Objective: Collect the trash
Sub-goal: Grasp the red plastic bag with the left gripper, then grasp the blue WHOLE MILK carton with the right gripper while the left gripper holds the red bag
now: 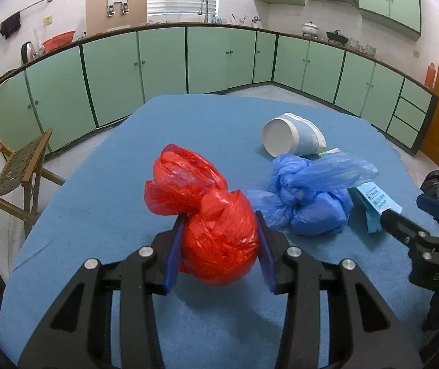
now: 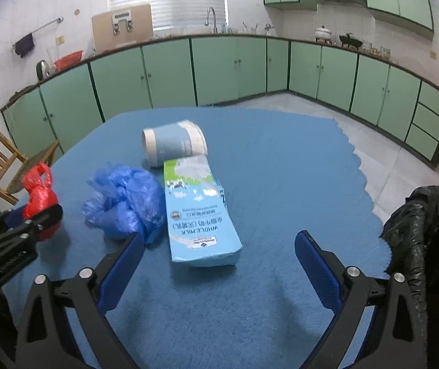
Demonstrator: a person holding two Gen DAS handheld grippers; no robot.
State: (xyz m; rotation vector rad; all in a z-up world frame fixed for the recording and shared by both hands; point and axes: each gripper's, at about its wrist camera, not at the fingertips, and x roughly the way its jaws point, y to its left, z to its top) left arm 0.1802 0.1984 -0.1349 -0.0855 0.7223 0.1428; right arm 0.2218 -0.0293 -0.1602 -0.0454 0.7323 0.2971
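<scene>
**Gripping the red bag between the left jaws**

Sitting on the blue table cloth (image 1: 96, 184), the knotted red plastic bag (image 1: 216, 230) is between the two blue pads of the left gripper (image 1: 219, 246). Both pads press against its round lower part, one on each side, so the jaws are closed on it. The tied handles of the bag stick up beyond the fingertips, toward the far side of the table.

Just beside the red bag, on its right, lies a crumpled blue plastic bag (image 1: 308, 196). Behind the blue bag a white and light blue paper cup (image 1: 293, 138) lies on its side. A light blue milk carton (image 2: 201, 215) lies flat next to the blue bag, and its far end touches the cup.

The right gripper (image 2: 219, 255) has its jaws wide apart and holds nothing. The near end of the carton lies between its fingertips, but the pads do not touch it. A black trash bag (image 2: 425, 233) is at the right edge of the table.

Green kitchen cabinets (image 1: 164, 58) stand behind, and a wooden chair (image 1: 10, 166) is at the left.
</scene>
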